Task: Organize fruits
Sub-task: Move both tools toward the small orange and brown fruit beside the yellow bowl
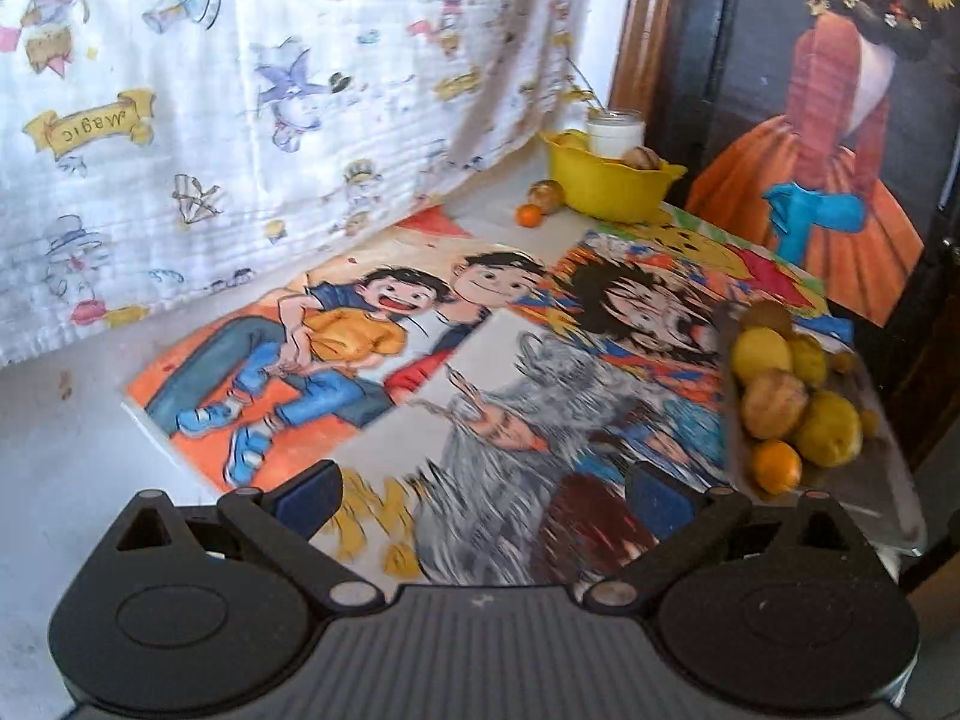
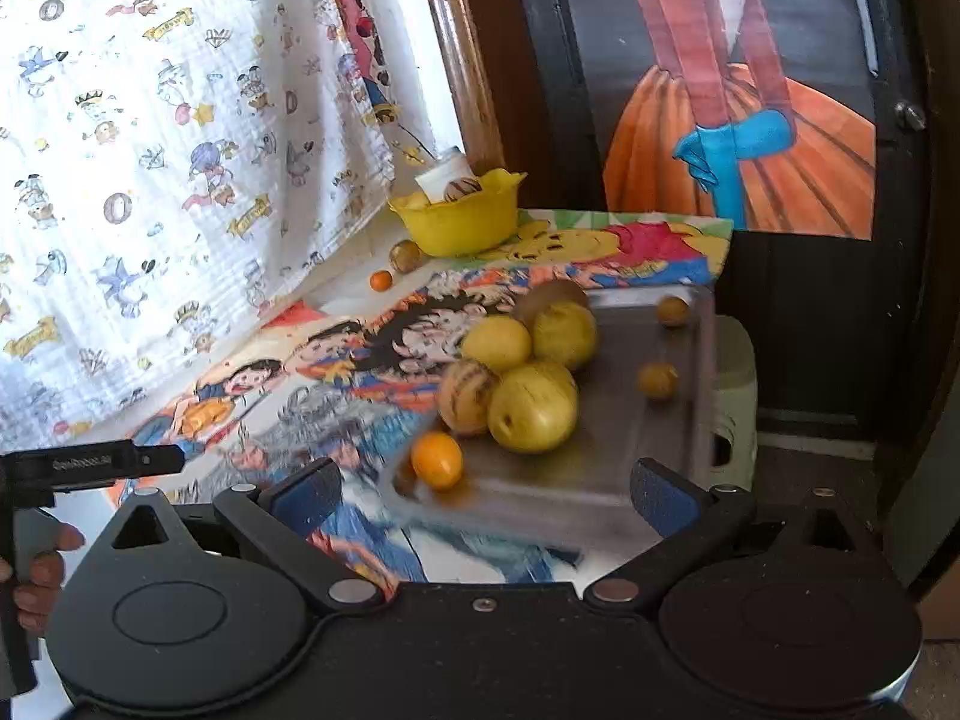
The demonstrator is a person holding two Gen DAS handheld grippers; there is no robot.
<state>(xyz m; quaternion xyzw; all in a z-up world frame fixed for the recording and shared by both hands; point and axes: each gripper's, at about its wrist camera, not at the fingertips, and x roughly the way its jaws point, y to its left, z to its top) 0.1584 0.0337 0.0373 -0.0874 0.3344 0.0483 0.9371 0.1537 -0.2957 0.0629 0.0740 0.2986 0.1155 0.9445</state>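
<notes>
A metal tray point(image 2: 630, 432) lies on the right of the table and carries a heap of fruit. In the heap are a big yellow fruit point(image 2: 533, 407), a striped tan fruit point(image 2: 465, 395), a small orange point(image 2: 437, 459), two more yellow fruits behind and a kiwi point(image 2: 549, 297). My right gripper point(image 2: 486, 495) stands open just before the tray, with nothing between its fingers. My left gripper point(image 1: 483, 501) is open too, over the picture mats, and the tray point(image 1: 888, 480) and its heap point(image 1: 774, 402) are to its right. A yellow bowl point(image 1: 612, 180) at the back holds some fruit.
Beside the bowl point(image 2: 462, 222) lie a brown fruit point(image 2: 405, 256) and a tiny orange point(image 2: 380, 281), with a glass jar point(image 1: 615, 129) behind. Two small brown fruits point(image 2: 658, 380) sit apart on the tray. A printed cloth point(image 1: 240, 120) hangs on the left. A person's hand point(image 2: 45, 564) shows at the lower left.
</notes>
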